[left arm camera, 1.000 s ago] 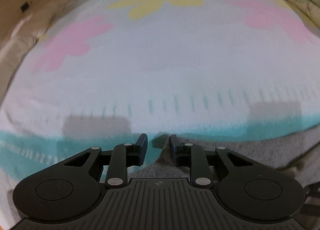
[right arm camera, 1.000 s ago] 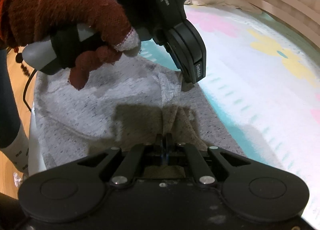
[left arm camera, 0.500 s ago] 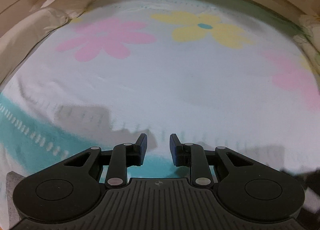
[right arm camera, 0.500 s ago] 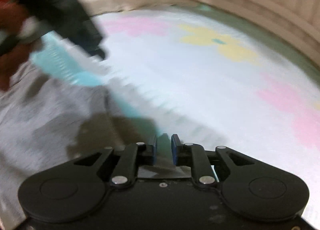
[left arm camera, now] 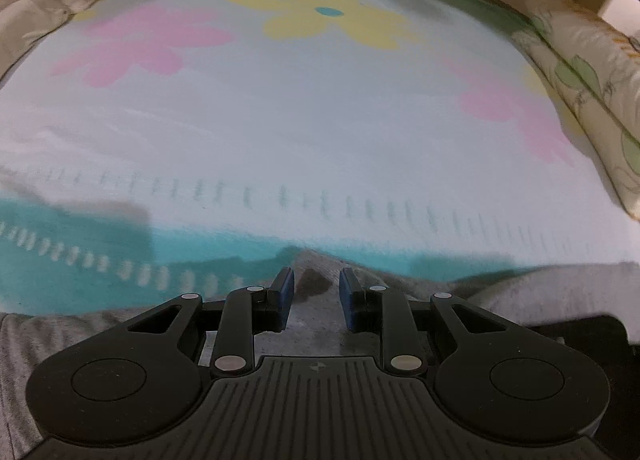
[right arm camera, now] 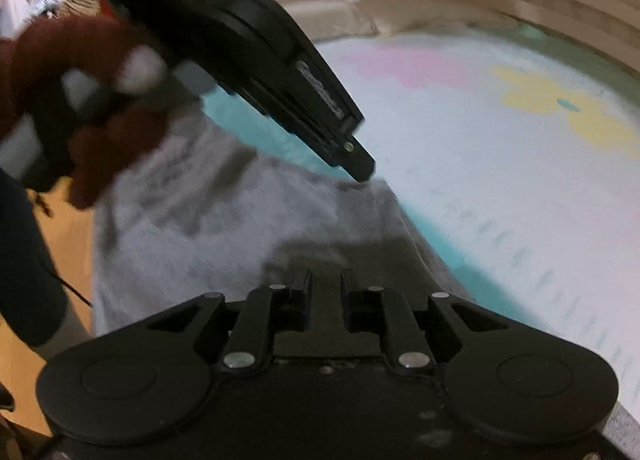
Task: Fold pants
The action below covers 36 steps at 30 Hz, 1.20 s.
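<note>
Under and just ahead of both tools: grey pants (right arm camera: 224,227), heathered knit, soft and slightly fuzzy, spread on a floral bedspread (left arm camera: 320,131) of white with pink and yellow flowers and a teal band. Rumpled into shallow folds near the left gripper (left arm camera: 316,292), with one raised peak of cloth poking up between its fingers. Flatter and broader in the right wrist view, with a straight edge running along the teal stripe to the right of the tool.

Left gripper parted to a middling gap, blue pads (left arm camera: 285,292) either side of that fabric peak, not pinching it. Seen from the right wrist too, tip (right arm camera: 362,169) lowered onto the far corner of the pants, held by a hand in a dark red knit glove (right arm camera: 68,99).

Right gripper (right arm camera: 326,280) narrowly parted, nothing clamped, hovering over the shadowed near part of the pants; contact with the cloth not discernible. Floral pillow (left arm camera: 592,99) well off to the right of the left tool.
</note>
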### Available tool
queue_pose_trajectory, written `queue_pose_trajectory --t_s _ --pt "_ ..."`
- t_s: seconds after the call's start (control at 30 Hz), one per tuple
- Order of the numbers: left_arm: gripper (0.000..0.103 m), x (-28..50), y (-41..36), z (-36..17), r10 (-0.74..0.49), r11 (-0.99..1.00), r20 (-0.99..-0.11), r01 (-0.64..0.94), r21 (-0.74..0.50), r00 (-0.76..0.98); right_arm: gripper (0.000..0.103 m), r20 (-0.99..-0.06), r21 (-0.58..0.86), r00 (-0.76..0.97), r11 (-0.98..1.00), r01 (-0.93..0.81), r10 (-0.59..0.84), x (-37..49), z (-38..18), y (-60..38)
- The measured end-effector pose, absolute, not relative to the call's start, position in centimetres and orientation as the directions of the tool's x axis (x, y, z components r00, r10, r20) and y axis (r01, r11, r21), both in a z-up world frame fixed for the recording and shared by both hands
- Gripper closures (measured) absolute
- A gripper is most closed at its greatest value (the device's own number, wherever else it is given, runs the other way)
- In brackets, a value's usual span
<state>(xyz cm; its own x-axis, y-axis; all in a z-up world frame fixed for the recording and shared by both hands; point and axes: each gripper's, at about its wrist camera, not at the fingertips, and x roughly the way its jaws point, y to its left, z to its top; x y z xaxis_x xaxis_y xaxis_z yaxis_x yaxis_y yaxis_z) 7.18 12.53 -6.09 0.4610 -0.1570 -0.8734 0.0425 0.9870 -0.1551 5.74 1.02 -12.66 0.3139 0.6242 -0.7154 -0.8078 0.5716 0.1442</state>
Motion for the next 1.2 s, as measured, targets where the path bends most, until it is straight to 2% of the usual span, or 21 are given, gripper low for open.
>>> queue_pose_trajectory --t_s 0.2,0.23,0.33,0.47,0.6,0.73,0.9,1.2 --pt "0.078 8.2 11.7 -8.0 -0.143 0.989 -0.891 0.034 -0.142 0.430 0.088 -0.781 0.081 0.439 0.769 -0.634 0.444 10.4 -15.0 0.4" --pt "0.078 8.2 11.5 -8.2 -0.138 0.990 -0.892 0.036 -0.136 0.430 0.091 -0.777 0.090 0.446 0.779 -0.620 0.445 10.8 -15.1 0.1" --pt "0.078 8.6 10.9 -8.7 -0.120 0.993 -0.894 0.040 -0.114 0.431 0.092 -0.779 0.081 0.459 0.793 -0.604 0.428 11.3 -14.9 0.1" --pt "0.078 9.5 11.7 -9.7 -0.055 0.998 -0.905 -0.006 -0.064 0.421 0.090 -0.779 0.049 0.469 0.786 -0.616 0.416 10.7 -14.8 0.4" --pt "0.078 10.0 12.4 -10.0 -0.045 0.997 -0.907 -0.030 -0.064 0.418 0.089 -0.762 0.041 0.487 0.783 -0.621 0.427 10.0 -13.6 -0.9" --pt "0.078 9.3 12.2 -9.3 -0.019 0.999 -0.900 -0.017 -0.029 0.435 0.081 -0.742 0.078 0.459 0.743 -0.665 0.489 8.0 -11.4 -1.9" --pt "0.078 5.5 12.5 -7.0 -0.057 0.998 -0.885 0.022 -0.052 0.463 0.078 -0.732 0.118 0.398 0.677 -0.726 0.553 3.9 -10.0 -2.1" --pt "0.078 -2.8 12.8 -6.7 -0.136 0.989 -0.877 0.013 -0.147 0.461 0.076 -0.793 0.002 0.345 0.569 -0.823 0.502 -5.1 -10.7 -2.5"
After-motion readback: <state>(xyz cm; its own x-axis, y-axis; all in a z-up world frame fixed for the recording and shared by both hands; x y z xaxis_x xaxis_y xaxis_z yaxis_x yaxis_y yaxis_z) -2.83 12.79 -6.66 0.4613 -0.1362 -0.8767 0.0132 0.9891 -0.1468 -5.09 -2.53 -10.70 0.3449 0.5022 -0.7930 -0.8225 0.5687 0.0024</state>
